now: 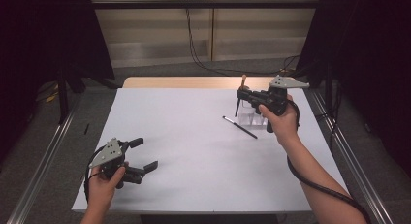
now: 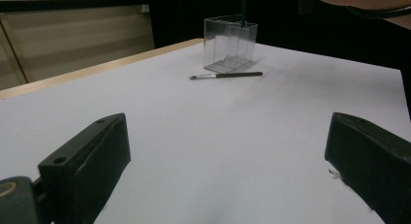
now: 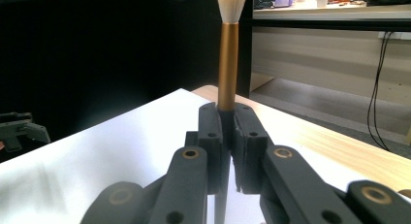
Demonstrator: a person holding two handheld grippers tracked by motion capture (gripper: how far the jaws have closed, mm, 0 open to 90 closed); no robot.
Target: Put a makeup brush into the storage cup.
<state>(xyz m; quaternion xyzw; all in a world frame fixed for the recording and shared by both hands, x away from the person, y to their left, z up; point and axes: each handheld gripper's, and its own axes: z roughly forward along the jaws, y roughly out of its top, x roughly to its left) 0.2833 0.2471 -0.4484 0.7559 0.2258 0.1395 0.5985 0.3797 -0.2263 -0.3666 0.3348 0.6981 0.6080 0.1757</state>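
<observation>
Two brushes are on show: a large brush (image 1: 241, 94) with a gold-brown ferrule and pale bristles is clamped upright in the right claw (image 1: 242, 95), and a thin dark brush (image 1: 240, 127) lies flat on the white table (image 1: 194, 151). In the high view the right claw is lifted above the far right part of the table, directly over a clear plastic holder (image 1: 253, 116), with the big brush's dark handle pointing down toward that box and its bristle end up. The right gripper view shows the jaws pressed tight against the handle just below the ferrule (image 3: 228, 64), bristles (image 3: 231, 6) at the top. The thin brush rests just in front of the holder, apart from it, lying at a slant. From the left gripper view the holder (image 2: 230, 42) shows inner dividers, and the thin brush (image 2: 226, 75) lies near its base. The left claw (image 1: 143, 154) sits low over the near left corner of the table, well apart from both brushes, its jaws spread wide with nothing between them.
</observation>
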